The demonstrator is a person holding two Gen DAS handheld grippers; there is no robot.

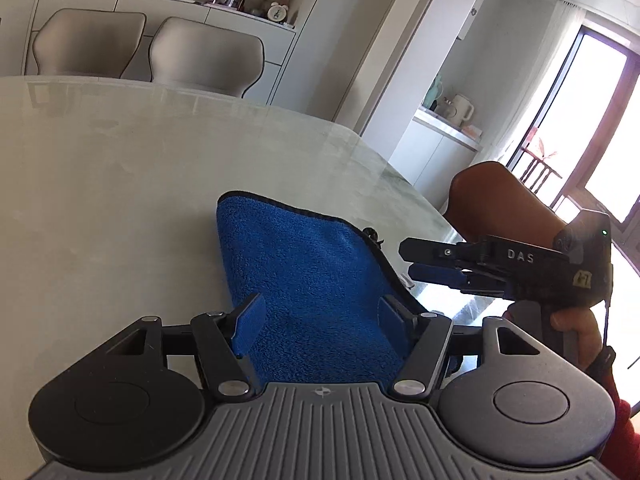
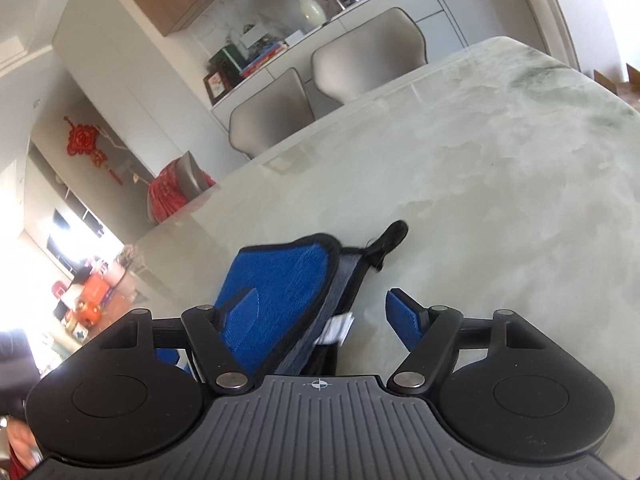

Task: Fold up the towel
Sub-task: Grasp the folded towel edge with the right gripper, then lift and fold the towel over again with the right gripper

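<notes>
1. The blue towel (image 1: 304, 276) lies folded on the pale marble table (image 1: 120, 184), near the table's edge, with a black stitched border and a grey underside showing along one side in the right wrist view (image 2: 280, 280).
2. A black hanging loop (image 2: 390, 238) sticks out from the towel's far corner, ahead of the right gripper's fingers and resting on the table.
3. A white care label (image 2: 338, 326) peeks from the towel's grey edge, between the right gripper's two fingers.
4. The left gripper (image 1: 320, 316) is spread wide over the towel, which fills the space between its blue pads; it holds nothing.
5. The right gripper (image 2: 324, 312) is also wide apart and grips nothing; its left finger overlaps the blue cloth, its right finger is over bare table.
6. In the left wrist view the right gripper sits just beside the towel's right edge, held by a hand (image 1: 576, 328).
7. Two grey chairs (image 1: 152, 48) stand beyond the table's far side, in front of a white sideboard (image 1: 224, 16).
</notes>
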